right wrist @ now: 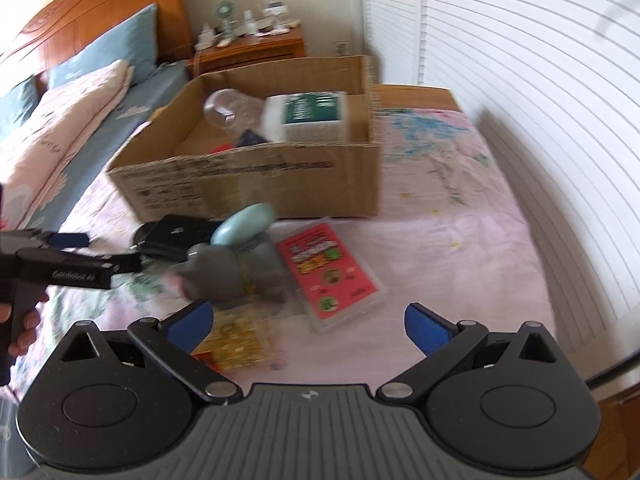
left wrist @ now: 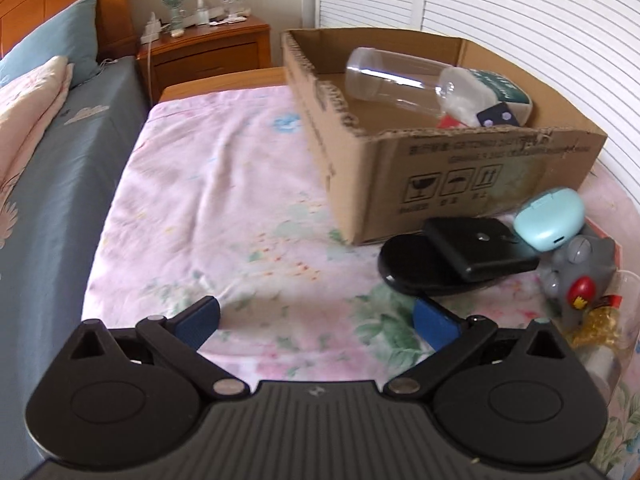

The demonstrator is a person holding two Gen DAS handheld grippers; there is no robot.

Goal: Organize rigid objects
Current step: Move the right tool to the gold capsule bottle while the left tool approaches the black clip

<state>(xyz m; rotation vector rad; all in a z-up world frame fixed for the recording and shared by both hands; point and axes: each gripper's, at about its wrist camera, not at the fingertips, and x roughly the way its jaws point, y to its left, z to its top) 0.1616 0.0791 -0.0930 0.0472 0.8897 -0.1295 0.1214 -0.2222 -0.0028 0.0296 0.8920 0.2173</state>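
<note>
Left tool (left wrist: 316,322) was spread wide and held nothing, over the flowered sheet (left wrist: 224,200) of the bed. Right tool (right wrist: 308,326) was likewise spread and empty, with a yellow packet (right wrist: 240,340) just beyond its left finger.

Landmark: cardboard box (left wrist: 460,176). On the near side of the box, loose on the sheet: a grey toy (right wrist: 236,272), a mint-green case (left wrist: 548,220) resting against the toy, a black block (left wrist: 476,248) lying on a black disc (left wrist: 412,268), and a pink card in a clear case (right wrist: 328,268). Inside the box: a clear bottle (left wrist: 392,76) on its side and a green-and-white carton (right wrist: 312,116). Beyond the box stood a wooden nightstand (left wrist: 208,48).
</note>
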